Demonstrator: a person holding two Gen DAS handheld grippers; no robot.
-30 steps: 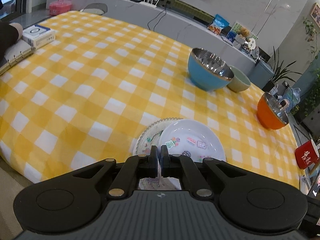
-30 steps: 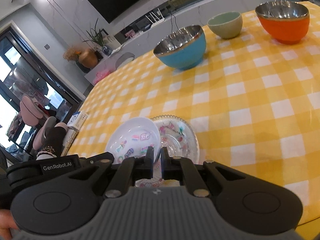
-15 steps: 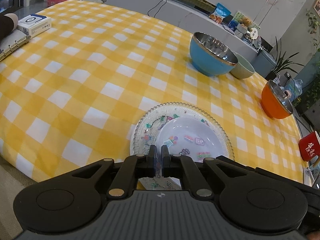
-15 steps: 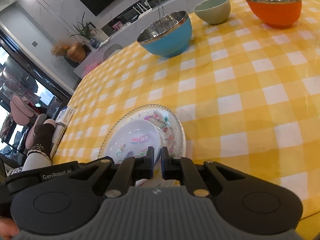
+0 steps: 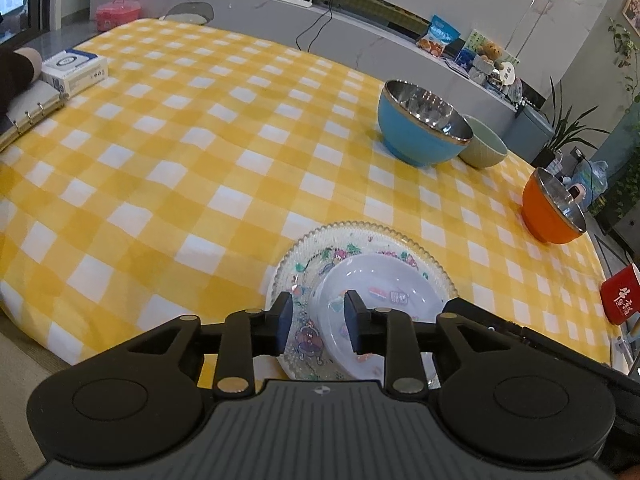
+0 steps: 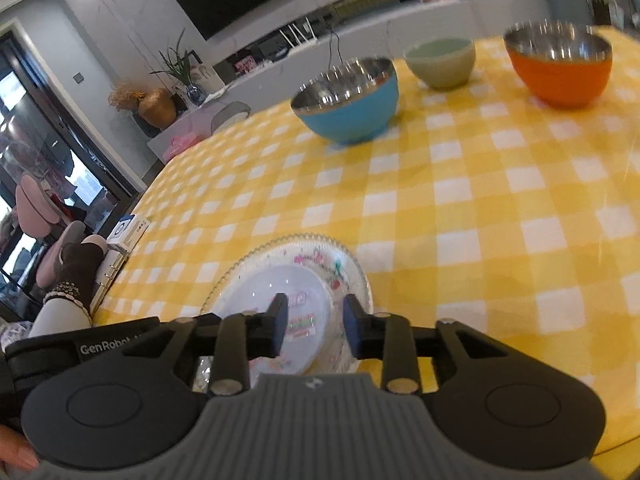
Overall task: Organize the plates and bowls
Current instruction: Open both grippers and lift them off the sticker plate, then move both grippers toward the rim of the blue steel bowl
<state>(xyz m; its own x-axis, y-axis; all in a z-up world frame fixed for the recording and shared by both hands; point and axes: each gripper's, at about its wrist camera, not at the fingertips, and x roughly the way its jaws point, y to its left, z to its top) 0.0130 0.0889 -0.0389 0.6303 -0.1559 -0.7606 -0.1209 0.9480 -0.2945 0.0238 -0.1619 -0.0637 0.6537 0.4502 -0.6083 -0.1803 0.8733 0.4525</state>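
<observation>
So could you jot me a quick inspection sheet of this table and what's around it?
Surface: yellow checked tablecloth over the table.
Job's things: small white plate lying in the patterned glass plate; blue bowl, green bowl and orange bowl stand apart farther back.
Clutter: ring binder, white box, red cup.
Grippers: left gripper and right gripper both open over the plates, holding nothing.
Cables: a black cable hangs from the counter behind.
Surroundings: router, snack bag, potted plants.
</observation>
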